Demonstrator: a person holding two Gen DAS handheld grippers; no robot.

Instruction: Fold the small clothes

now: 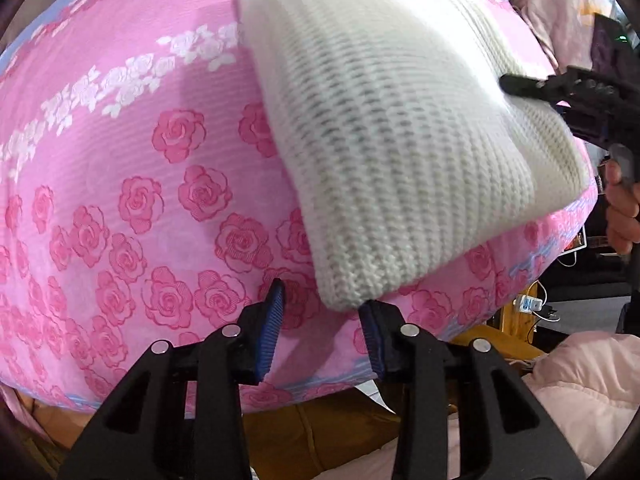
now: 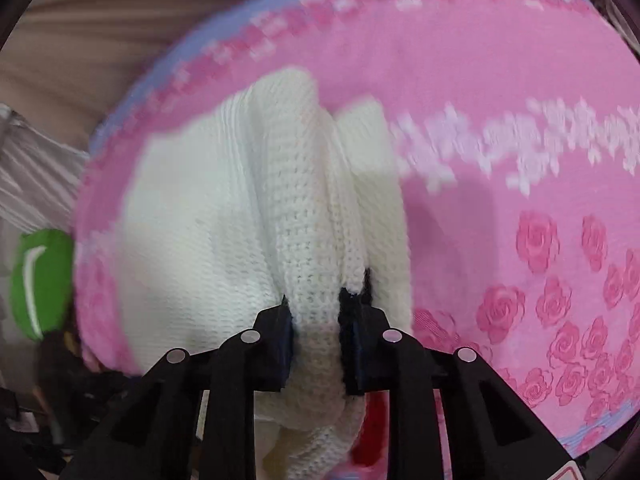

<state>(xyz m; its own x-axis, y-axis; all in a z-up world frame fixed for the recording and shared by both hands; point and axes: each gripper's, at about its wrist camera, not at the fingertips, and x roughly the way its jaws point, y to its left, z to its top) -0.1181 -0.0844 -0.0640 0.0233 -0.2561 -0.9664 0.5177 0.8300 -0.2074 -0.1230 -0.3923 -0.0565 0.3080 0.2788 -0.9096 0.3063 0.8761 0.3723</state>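
On a rose-print cover (image 1: pixel 132 200) lies a white knit (image 1: pixel 400 152) — right tongs (image 2: pixel 316 316) clenched on a bunched fold, left tongs (image 1: pixel 324 312) released, straddling its near corner.

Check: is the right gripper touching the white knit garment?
Touching. The right wrist view shows the right gripper with both fingers pressed into a bunched ridge of the white knit garment.

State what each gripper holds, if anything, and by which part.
The right gripper pinches a bunched ridge along the white knit garment's edge. The left gripper holds nothing; the garment's corner lies between its open jaws.
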